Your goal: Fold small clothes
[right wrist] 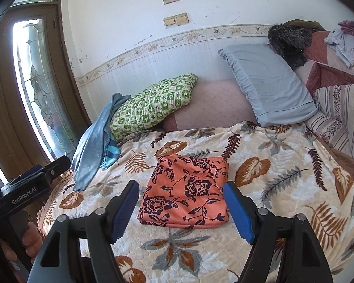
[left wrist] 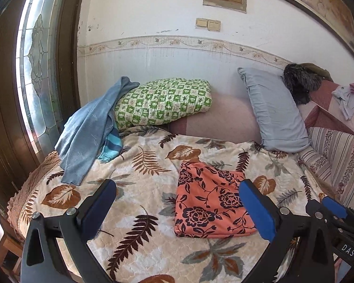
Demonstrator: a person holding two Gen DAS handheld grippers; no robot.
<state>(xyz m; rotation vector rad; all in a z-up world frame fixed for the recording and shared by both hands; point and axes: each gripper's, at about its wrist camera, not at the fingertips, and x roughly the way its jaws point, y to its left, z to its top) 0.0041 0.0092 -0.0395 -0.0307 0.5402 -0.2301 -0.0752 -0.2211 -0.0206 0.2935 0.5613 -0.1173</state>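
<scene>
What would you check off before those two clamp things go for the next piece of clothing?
1. Orange floral garment folded flat on the leaf blanket: ok.
2. Left gripper open, nothing held: ok.
3. Right gripper open, nothing held: ok.
4. Blue sweater still unfolded, draped against the green checked pillow: not ok.
5. Striped blue piece free to lift: cannot tell, partly under the sweater.

Orange floral garment (right wrist: 185, 189) folded into flat rectangle, lying mid leaf-print blanket (right wrist: 283, 184), w/ blue clothes (right wrist: 92, 151) heaped at left.
</scene>
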